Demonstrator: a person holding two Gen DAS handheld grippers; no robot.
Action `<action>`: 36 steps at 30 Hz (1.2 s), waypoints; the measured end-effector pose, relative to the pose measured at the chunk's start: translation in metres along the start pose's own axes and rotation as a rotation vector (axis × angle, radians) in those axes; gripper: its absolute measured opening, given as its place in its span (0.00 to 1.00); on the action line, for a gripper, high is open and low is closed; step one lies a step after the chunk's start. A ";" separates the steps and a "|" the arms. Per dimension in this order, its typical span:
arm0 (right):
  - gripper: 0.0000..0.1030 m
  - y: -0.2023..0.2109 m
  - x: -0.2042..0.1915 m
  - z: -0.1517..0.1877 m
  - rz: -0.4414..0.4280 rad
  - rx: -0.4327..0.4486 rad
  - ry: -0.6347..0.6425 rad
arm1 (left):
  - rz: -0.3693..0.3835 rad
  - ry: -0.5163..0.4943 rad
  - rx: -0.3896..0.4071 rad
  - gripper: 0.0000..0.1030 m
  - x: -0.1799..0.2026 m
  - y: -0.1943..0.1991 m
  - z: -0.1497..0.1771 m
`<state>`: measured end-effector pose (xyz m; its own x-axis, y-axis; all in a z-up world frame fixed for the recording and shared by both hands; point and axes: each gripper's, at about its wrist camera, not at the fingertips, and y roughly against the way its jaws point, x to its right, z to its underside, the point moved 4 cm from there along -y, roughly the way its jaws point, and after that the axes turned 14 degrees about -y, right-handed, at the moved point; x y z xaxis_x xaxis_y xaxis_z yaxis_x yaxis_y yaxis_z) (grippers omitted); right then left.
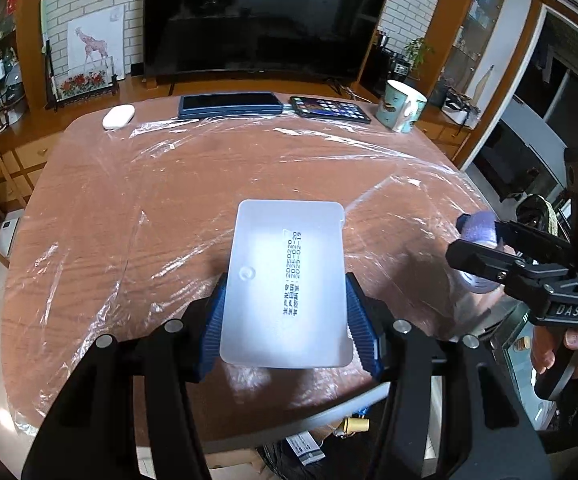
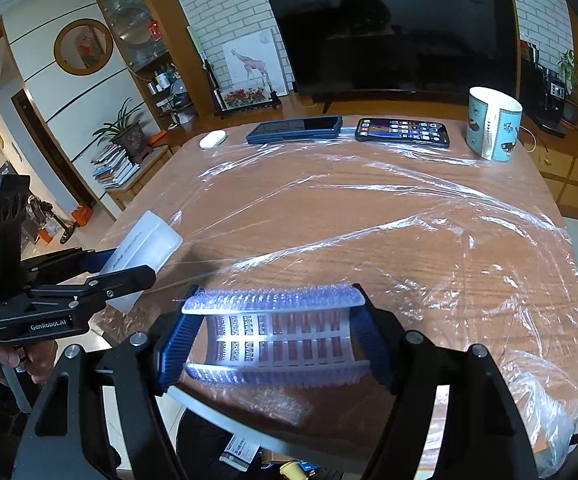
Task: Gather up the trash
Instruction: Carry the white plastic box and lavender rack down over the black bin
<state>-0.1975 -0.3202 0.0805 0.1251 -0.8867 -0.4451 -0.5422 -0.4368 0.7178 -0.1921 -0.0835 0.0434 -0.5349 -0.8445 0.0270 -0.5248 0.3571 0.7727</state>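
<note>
Above the film-covered table, my left gripper clamps a white tray, my right gripper a purple mesh piece (next, probably, carrying both to a bin).

Black grippers; ribbed blue pads; silver screws; white lettering.

Item one — a white translucent plastic box, rectangular with rounded corners, flat face toward the camera, dark printed date lines running along its length. It sits squarely between the left fingers, both ribbed blue pads pressed against its long sides, its far end projecting well beyond the fingertips, clear of the surface below.

Item two — a pale purple slotted plastic piece, curved, with studded rims and rows of rectangular openings. It spans the gap between the right fingers, each end touching a pad.
</note>
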 end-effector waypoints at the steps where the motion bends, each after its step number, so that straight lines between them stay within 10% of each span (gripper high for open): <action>1: 0.69 0.002 -0.002 0.002 -0.001 0.000 0.005 | 0.002 -0.008 0.002 0.54 0.002 0.002 0.001; 36: 0.69 0.042 -0.006 0.102 -0.055 -0.164 0.049 | 0.213 -0.284 -0.122 0.54 0.092 0.038 0.086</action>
<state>-0.3057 -0.3183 0.0589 0.1931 -0.8652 -0.4627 -0.3908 -0.5004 0.7726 -0.3183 -0.1128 0.0209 -0.7950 -0.6057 0.0316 -0.3084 0.4485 0.8389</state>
